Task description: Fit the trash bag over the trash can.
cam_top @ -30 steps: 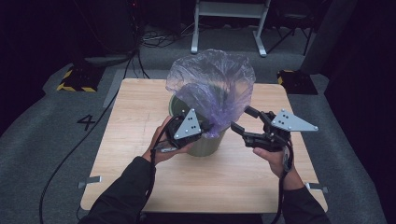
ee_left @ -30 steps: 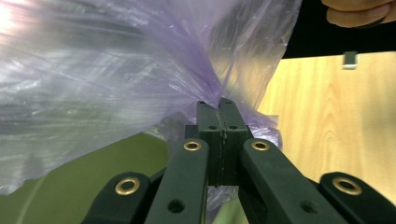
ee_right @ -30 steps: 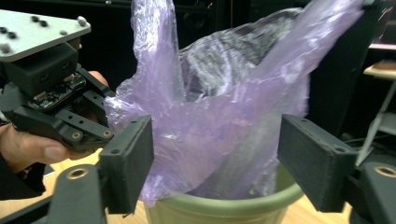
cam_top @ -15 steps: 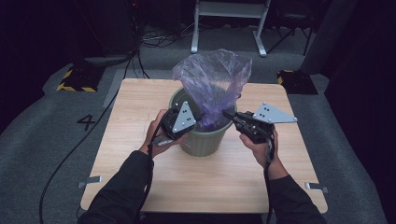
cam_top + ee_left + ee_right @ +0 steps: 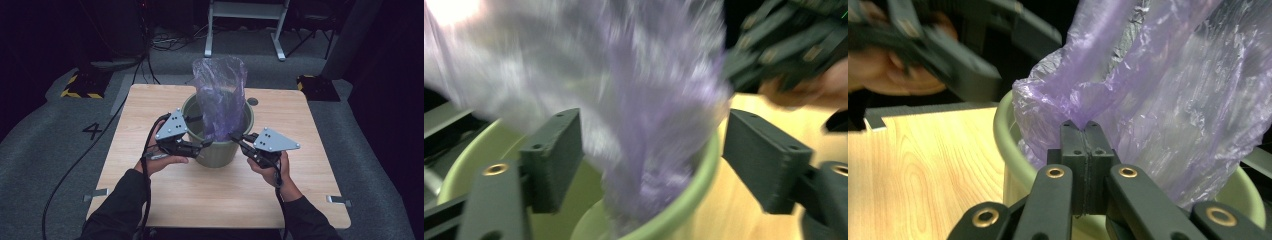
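Purple, thin and crinkled, the plastic bag (image 5: pixel 220 97) stands up out of the green bin (image 5: pixel 218 150) like a tall loose column, its lower part tucked inside the bin's mouth and its top rising well above the rim. The bin sits on the wooden bench (image 5: pixel 150 195), a little toward the far side of the middle.

The right tool (image 5: pixel 235 136) comes in over the bin's near right rim. In the right gripper view its two black jaws are pressed flat together, with a fold of the bag (image 5: pixel 1148 90) pinched between them just above the green rim (image 5: pixel 1008 145).

The left tool (image 5: pixel 204 144) sits at the bin's near left rim. Its jaws have just been opening, and in the left gripper view they stand wide apart: one black pad (image 5: pixel 551 157) is over the inside of the bin (image 5: pixel 684 200), the other (image 5: pixel 766 157) outside the rim above the wood. The blurred purple film (image 5: pixel 644 125) hangs between them, and neither pad presses on it.

Each tool is held in a hand, with dark sleeves coming in from the near edge of the bench. A black cable (image 5: pixel 80 160) trails from the left tool over the bench edge to the grey floor (image 5: pixel 45 140), where a number four (image 5: pixel 93 131) is marked.
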`<action>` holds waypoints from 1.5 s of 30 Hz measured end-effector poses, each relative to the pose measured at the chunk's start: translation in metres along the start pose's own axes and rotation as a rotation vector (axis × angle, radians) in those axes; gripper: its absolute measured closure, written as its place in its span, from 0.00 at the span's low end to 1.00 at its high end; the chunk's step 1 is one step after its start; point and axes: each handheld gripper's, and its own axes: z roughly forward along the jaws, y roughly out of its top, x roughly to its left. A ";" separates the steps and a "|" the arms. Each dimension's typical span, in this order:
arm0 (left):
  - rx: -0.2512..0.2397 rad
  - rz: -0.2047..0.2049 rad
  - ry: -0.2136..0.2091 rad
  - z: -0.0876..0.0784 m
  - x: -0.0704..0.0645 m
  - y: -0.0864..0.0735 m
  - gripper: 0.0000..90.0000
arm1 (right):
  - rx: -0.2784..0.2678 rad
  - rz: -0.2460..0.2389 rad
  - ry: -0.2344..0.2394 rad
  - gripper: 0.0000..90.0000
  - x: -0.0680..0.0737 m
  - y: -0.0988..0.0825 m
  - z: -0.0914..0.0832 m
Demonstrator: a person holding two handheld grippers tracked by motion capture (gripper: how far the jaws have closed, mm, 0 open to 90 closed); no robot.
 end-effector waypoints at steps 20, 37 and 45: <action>-0.029 0.045 0.016 -0.014 0.004 0.013 1.00 | -0.027 -0.041 -0.060 1.00 0.016 -0.016 -0.010; -0.050 -0.061 0.070 -0.020 -0.008 0.001 0.27 | -0.056 0.028 -0.036 1.00 0.015 -0.036 -0.023; -0.070 -0.155 0.067 -0.008 -0.002 0.025 0.17 | -0.036 -0.032 -0.025 1.00 0.023 -0.034 -0.016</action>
